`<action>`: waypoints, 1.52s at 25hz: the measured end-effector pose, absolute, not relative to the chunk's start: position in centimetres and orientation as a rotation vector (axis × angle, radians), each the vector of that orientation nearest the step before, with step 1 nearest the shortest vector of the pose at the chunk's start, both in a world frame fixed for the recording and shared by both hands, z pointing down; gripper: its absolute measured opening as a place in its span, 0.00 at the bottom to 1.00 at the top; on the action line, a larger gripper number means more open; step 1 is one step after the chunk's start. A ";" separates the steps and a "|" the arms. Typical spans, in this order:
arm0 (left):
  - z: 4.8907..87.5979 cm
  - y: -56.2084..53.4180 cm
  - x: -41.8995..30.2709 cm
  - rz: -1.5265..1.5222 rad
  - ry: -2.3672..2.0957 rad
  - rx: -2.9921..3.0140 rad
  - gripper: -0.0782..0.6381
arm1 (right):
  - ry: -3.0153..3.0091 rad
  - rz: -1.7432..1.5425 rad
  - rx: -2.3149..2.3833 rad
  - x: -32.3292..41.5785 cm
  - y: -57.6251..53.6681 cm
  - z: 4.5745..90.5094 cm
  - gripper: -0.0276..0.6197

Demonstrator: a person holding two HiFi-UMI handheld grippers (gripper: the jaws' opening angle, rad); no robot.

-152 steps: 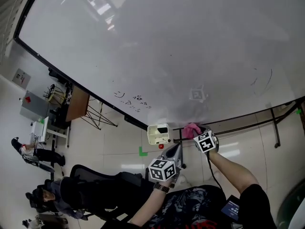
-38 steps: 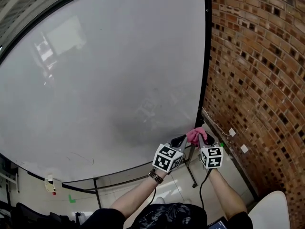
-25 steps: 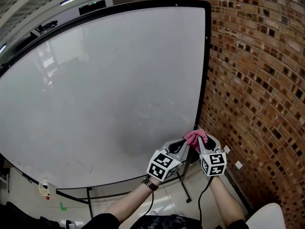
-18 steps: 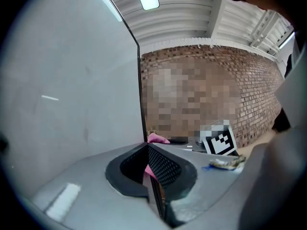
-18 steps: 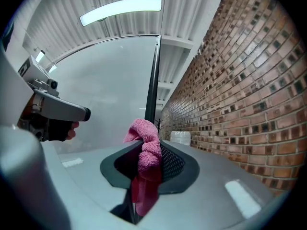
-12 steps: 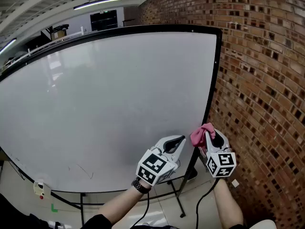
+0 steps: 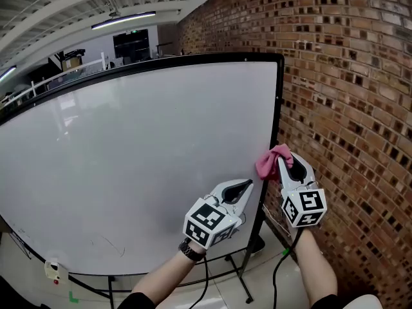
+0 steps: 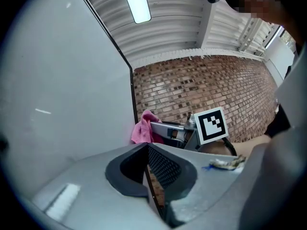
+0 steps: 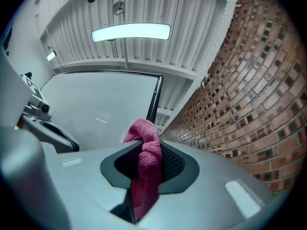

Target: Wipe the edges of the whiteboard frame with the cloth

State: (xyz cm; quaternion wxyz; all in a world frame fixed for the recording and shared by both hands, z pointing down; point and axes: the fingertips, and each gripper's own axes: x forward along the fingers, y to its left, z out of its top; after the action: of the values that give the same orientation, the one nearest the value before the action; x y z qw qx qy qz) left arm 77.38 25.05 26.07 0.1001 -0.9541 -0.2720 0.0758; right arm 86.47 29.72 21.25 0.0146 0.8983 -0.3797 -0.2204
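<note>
A large whiteboard [image 7: 129, 159] on a stand is shown from behind two handheld grippers, with a brick wall [image 7: 347, 95] close to its right. A pink cloth [image 7: 270, 161] is clamped between the jaws of the right gripper [image 7: 288, 166]. Its bunched end sticks out past the tips, touching or just beside the black frame [image 7: 275, 108] on the board's right vertical edge, below mid-height; contact cannot be confirmed. The left gripper [image 7: 243, 187] is held lower and to the left, in front of the white surface, with its jaws closed together on nothing.

The step in hand is judged to be the wipe along the right-hand edge. To be done well, the protruding wad should be pressed onto the narrow black strip rather than the white surface. It should then be drawn along the strip in one straight line, with the hard jaw tips held off so that only fabric rubs. A firm grip is needed, since the cloth could be dragged out by friction. The upper stretch and top corner lie well above the cloth.
</note>
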 end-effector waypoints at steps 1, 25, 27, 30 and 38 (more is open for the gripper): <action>25.6 25.1 77.4 0.233 -0.809 -2.815 0.11 | -1.182 -0.703 2.795 86.4 29.7 20.4 0.17; 11.2 24.3 77.3 0.405 -0.772 -2.767 0.11 | -1.125 -0.966 2.758 87.2 30.2 0.9 0.17; 9.5 24.8 77.5 0.416 -0.779 -2.757 0.11 | -1.119 -0.980 2.760 87.2 30.4 -0.6 0.17; 7.1 25.2 77.9 0.419 -0.772 -2.737 0.11 | -1.111 -0.993 2.748 87.1 30.2 -2.7 0.17; 3.6 24.2 76.6 0.430 -0.838 -2.803 0.11 | -1.077 -0.957 2.691 85.4 29.4 -6.7 0.17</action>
State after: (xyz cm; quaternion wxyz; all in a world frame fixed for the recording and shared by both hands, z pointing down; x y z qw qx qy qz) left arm 76.61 24.20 3.64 0.0919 -0.9439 -0.2822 0.1449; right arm 85.41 29.37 -6.73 0.0444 0.8807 -0.3524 -0.3133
